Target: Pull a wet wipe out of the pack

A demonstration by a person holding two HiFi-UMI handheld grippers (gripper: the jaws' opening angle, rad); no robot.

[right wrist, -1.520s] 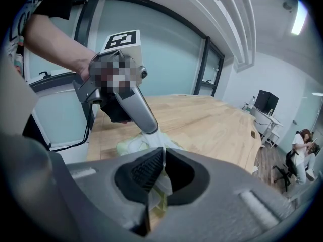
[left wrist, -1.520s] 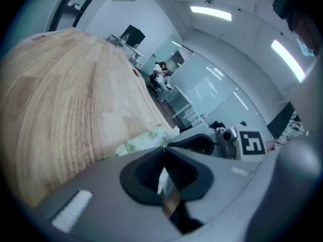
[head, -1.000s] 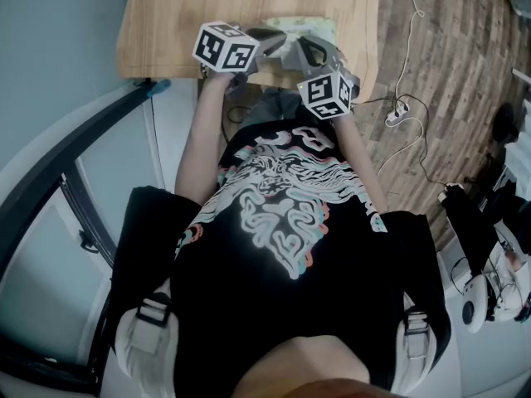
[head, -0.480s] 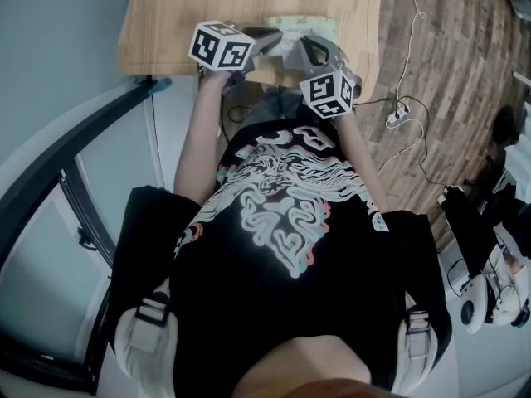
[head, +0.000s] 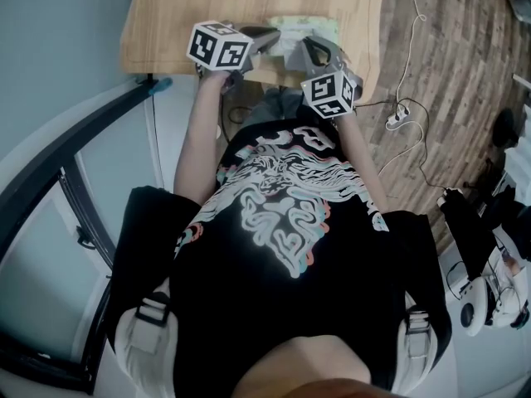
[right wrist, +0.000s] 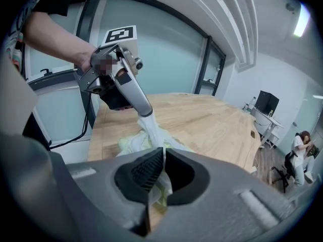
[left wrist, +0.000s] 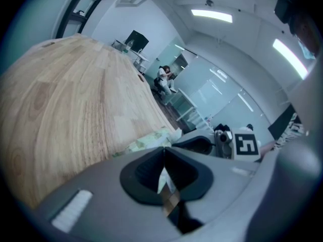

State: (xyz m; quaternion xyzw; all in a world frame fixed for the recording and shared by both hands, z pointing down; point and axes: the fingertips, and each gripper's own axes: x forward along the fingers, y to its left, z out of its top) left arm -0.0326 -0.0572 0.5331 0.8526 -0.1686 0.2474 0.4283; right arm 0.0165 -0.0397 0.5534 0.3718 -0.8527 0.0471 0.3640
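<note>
left tongs clamped on wipe, upper left of right gripper view; wipe stretched up from pack; right tongs pinching pack on desk, lower centre.

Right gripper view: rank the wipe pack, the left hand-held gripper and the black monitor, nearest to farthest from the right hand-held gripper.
1. The wipe pack: bottom centre, pinched in the jaws of the right hand-held gripper.
2. The left hand-held gripper: just beyond the pack, upper left, shut on a wet wipe.
3. The black monitor: far right, past the wooden table.
</note>
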